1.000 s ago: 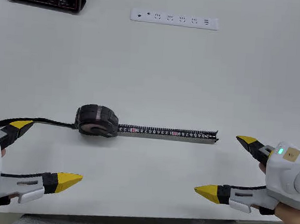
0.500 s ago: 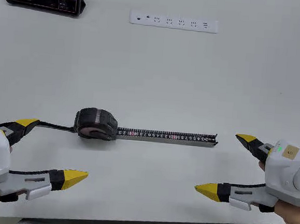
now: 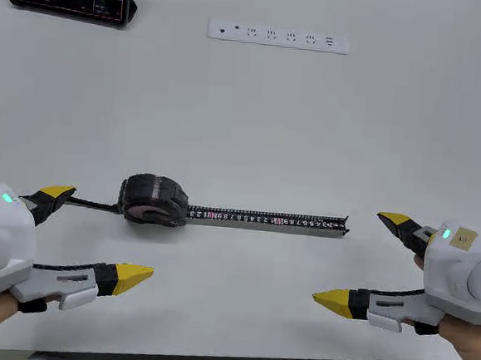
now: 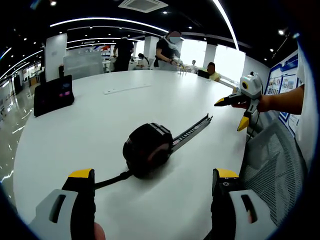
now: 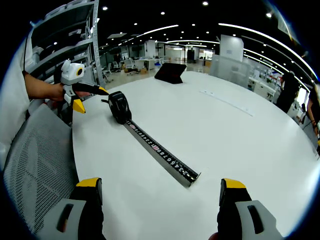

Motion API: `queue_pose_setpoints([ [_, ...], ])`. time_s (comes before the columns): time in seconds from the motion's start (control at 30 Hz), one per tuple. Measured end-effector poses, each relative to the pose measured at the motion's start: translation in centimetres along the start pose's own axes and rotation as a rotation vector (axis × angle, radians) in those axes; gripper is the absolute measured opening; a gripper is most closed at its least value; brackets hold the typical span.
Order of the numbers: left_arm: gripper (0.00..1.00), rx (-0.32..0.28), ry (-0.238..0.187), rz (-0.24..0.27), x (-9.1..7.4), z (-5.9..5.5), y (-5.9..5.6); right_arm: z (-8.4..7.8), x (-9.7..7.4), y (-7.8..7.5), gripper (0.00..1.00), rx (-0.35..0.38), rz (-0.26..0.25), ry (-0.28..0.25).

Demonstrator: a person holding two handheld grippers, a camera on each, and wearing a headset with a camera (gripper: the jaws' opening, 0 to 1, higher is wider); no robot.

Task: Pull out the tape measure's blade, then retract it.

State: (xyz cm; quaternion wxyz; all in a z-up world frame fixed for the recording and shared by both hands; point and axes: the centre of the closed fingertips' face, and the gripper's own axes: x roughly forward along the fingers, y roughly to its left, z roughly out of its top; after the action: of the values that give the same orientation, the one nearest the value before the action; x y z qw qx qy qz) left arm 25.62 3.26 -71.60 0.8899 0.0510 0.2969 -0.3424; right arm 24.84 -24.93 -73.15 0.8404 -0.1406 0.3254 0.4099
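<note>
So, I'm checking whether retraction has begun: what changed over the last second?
The left tool eased right, toward the tape measure, open and gripping nothing. The right tool stayed open beyond the tip of the blade, which lies pulled out as before.

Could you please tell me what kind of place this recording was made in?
Probably a large open-plan office or lab hall. A very big white table carries a power strip, long ceiling light strips run overhead, and metal storage shelves stand beside the table.
</note>
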Motion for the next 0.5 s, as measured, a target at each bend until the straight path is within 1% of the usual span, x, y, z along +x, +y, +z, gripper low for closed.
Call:
queue_pose_setpoints([
  [0.13, 0.96, 0.006, 0.009, -0.003, 0.5, 0.1, -0.1, 0.2, 0.3, -0.4, 0.97, -0.004, 0.004, -0.002],
  [0.5, 0.94, -0.047, 0.01, 0.017, 1.9, 0.9, 0.1, 0.5, 1.0, -1.7, 0.96, -0.018, 0.011, 0.003],
])
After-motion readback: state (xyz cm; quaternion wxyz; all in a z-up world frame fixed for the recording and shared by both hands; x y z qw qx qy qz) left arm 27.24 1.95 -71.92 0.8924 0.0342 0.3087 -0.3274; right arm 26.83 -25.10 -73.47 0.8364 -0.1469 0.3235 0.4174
